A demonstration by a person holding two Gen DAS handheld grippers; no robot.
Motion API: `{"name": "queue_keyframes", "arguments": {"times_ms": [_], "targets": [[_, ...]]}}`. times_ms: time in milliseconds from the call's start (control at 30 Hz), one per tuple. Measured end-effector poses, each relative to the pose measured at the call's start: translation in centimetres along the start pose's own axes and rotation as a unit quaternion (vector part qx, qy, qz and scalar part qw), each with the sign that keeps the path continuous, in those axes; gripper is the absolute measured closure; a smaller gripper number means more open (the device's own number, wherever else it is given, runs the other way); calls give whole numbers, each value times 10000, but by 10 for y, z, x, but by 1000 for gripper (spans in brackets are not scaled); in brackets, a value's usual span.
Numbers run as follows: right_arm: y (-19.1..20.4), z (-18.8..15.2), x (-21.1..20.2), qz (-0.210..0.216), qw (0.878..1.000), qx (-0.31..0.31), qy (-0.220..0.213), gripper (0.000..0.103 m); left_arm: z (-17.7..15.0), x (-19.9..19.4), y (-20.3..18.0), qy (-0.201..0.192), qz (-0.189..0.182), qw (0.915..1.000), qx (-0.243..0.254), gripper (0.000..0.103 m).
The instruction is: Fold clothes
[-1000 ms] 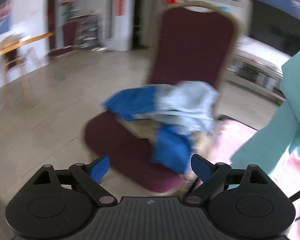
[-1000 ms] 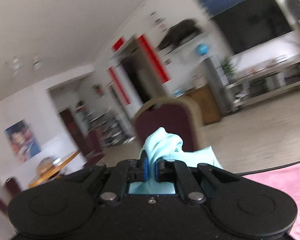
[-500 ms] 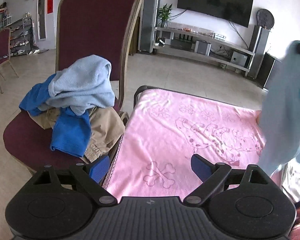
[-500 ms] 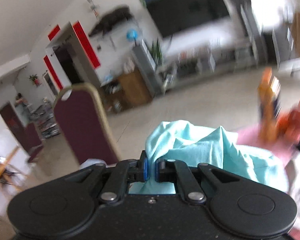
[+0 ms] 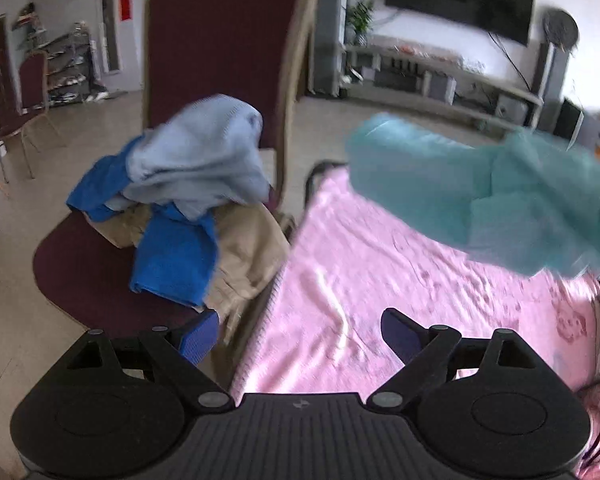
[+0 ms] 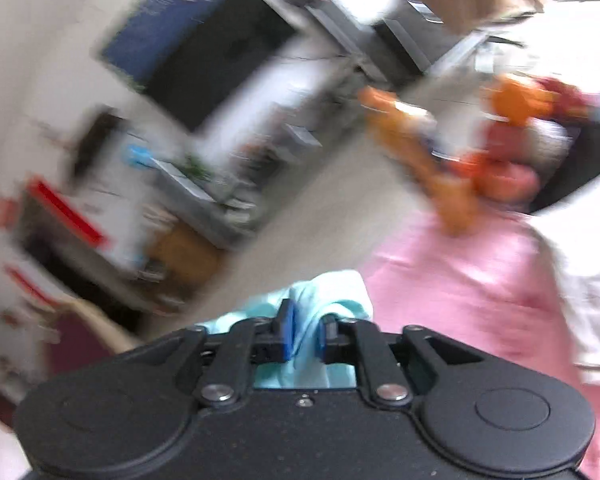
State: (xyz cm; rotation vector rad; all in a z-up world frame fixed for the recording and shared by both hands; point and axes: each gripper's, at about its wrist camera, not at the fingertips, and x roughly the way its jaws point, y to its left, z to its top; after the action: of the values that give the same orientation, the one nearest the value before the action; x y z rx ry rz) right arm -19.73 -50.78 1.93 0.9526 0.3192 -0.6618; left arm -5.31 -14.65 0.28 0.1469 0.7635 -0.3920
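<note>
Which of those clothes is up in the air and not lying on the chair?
The light green garment, hanging above the pink blanket. The pale blue, bright blue and tan pieces lie heaped on the chair.

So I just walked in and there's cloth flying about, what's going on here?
A person with a tool in each hand is folding clothes. The right tool has a teal garment between its jaws, which are opening, and the garment hangs over the pink blanket. The left tool is open and empty above the blanket's near edge. More clothes, a light blue top among them, lie piled on the chair beside it.
</note>
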Motion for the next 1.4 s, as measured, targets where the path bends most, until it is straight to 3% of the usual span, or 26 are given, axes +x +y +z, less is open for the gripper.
{"name": "queue_keyframes", "arguments": {"times_ms": [33,100,200,267,367,633,800,867,1033,1233,1400], "targets": [[-19,-7,11,-176,9991,14,388,72,-2,3,-6,60,-42,9999,80,15],[-51,-21,25,-428,9944,10,965,71,-6,9,-19,181,-127,9995,239,15],[-77,-29,24,-548,9922,-359,1058,60,-11,18,-38,346,-226,9983,422,15],[-86,-25,19,-489,9930,-567,910,51,-11,23,-50,403,-259,9977,485,15],[-99,-12,21,-333,9947,-647,731,46,-11,29,-69,462,-318,9968,566,16],[-145,-2,34,337,9968,116,720,47,-4,62,-127,642,-425,9940,776,28],[-164,-5,52,-67,9950,-316,943,56,-3,97,-155,991,-511,9902,837,32],[-172,-4,56,-194,9940,-310,1027,57,-3,116,-158,1176,-541,9893,675,43],[-190,-6,63,-274,9907,-105,1327,57,1,156,-156,1548,-1001,9828,-148,43],[-199,-10,68,-503,9889,5,1396,59,9,194,-170,1822,-1428,9706,-658,42],[-203,-12,73,-579,9879,91,1435,59,17,233,-146,2119,-1570,9498,-1681,43]]}}
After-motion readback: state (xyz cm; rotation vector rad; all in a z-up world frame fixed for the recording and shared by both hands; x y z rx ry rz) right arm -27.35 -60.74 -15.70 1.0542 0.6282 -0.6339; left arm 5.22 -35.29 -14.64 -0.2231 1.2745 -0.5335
